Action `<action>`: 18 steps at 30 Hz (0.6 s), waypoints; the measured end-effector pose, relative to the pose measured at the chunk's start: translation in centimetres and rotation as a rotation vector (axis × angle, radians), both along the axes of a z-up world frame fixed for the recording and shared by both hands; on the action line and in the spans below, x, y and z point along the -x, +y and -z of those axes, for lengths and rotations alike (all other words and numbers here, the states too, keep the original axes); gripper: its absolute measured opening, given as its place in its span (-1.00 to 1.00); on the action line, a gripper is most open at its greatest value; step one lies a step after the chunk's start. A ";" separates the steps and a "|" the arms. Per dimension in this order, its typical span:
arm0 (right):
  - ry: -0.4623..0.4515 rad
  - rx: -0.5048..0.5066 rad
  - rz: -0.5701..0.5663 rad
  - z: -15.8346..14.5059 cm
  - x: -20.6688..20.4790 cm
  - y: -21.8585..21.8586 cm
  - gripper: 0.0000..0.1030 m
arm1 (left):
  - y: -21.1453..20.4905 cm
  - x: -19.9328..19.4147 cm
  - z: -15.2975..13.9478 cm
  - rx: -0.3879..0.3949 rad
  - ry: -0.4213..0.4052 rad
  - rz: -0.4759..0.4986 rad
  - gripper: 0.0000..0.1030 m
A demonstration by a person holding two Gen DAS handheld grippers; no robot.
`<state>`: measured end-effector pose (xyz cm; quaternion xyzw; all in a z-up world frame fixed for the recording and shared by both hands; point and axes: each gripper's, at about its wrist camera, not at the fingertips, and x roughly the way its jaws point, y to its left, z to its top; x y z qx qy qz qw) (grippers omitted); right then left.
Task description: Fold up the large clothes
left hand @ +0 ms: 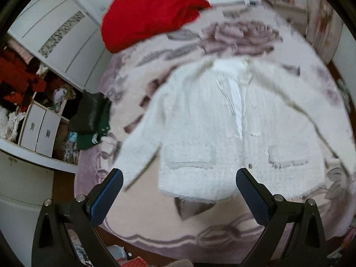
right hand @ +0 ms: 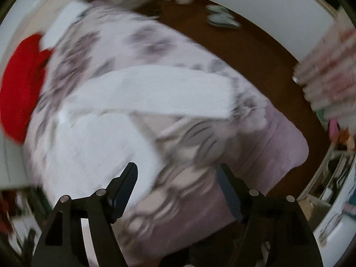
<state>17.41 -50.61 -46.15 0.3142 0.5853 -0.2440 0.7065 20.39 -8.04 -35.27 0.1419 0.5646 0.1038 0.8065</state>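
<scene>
Left tool (left hand: pixel 179 185) hangs agape and empty over the near hem of the white jacket (left hand: pixel 222 120), spread flat on the bed (left hand: pixel 169 227); right tool (right hand: pixel 176 181), likewise gaping, holds nothing. Folding seems unstarted: next, pinch a sleeve or hem. A red garment (left hand: pixel 146 13) lies far left; wardrobe (left hand: pixel 55 31) beyond.

Your left gripper (left hand: pixel 179 178) hangs open above the white fuzzy jacket (left hand: pixel 222 133) spread flat on the floral bedspread (left hand: pixel 155 218), red garment (left hand: pixel 151 13) beyond.

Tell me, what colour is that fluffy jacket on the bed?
White jacket, clearest in the left wrist view.
</scene>
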 end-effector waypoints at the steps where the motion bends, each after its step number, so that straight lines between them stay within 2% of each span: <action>1: 0.025 -0.002 0.024 2.8 -0.5 -2.6 0.47 | -0.8 -1.1 1.5 -0.003 0.017 0.001 1.00; 4: 0.068 -0.011 0.055 9.6 -2.9 -8.4 0.47 | -2.8 -5.6 5.7 0.022 0.043 -0.008 1.00; 7: 0.078 -0.020 0.074 14.9 -5.4 -12.7 0.47 | -4.2 -10.9 9.2 0.067 0.045 0.004 1.00; 9: 0.063 -0.038 0.093 17.6 -6.9 -15.0 0.47 | -4.9 -15.2 11.3 0.135 0.037 0.015 1.00; 13: 0.045 -0.039 0.103 19.8 -9.8 -16.0 0.47 | -6.5 -22.9 15.5 0.213 0.026 0.087 1.00; 15: 0.032 -0.044 0.088 20.1 -11.4 -15.7 0.47 | -7.2 -26.0 18.2 0.246 0.044 0.110 1.00; 18: 0.032 -0.054 0.066 21.2 -13.9 -15.2 0.47 | -7.7 -29.2 21.9 0.350 0.097 0.121 0.94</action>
